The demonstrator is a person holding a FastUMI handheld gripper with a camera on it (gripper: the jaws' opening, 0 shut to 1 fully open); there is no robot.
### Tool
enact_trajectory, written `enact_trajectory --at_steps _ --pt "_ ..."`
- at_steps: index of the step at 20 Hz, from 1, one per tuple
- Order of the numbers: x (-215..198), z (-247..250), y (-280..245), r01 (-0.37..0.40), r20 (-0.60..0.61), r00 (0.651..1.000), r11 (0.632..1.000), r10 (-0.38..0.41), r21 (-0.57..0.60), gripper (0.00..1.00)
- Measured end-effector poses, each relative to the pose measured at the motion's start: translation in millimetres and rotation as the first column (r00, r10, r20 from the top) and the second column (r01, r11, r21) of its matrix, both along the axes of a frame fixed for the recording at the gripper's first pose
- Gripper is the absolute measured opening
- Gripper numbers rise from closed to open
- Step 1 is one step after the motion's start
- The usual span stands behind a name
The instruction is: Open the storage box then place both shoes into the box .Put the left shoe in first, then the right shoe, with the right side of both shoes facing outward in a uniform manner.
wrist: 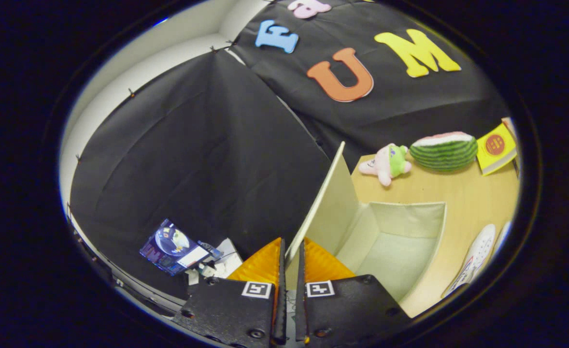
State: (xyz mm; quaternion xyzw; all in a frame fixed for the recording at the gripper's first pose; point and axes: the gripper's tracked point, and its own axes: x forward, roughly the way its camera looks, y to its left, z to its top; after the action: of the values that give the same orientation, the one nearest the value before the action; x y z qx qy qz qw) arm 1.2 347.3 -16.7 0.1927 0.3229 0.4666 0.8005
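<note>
Lifting the lid (330,203) of the storage box (400,241) on the desk (463,188).
Hand-held gripper (291,258) pinching lid's edge, swinging it upright to expose the empty inside; shoes (477,256) waiting just beside the box.

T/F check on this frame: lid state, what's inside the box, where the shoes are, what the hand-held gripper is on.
1. The hand-held gripper is shut on the box lid. True.
2. The storage box is closed. False: the lid stands raised and the inside shows.
3. A shoe already lies in the box. False: the visible inside is empty; the shoes lie on the table beside it.
4. A plush toy and a watermelon toy sit on the table beyond the box. True.
</note>
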Motion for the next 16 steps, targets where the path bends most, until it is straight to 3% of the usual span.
enact_trajectory --at_steps 3,6,9,16 --pt "-3.8 8.2 24.0 -0.022 0.051 0.998 1.0 0.023 -0.02 0.21" --pt "2.2 2.8 34.9 0.01 0.073 0.997 0.999 -0.006 -0.051 0.82" --pt "2.9 3.9 36.0 0.016 0.067 0.998 0.998 -0.012 -0.053 0.93" --pt "18.7 1.9 -0.1 0.122 0.178 0.979 0.984 -0.098 -0.129 0.93"
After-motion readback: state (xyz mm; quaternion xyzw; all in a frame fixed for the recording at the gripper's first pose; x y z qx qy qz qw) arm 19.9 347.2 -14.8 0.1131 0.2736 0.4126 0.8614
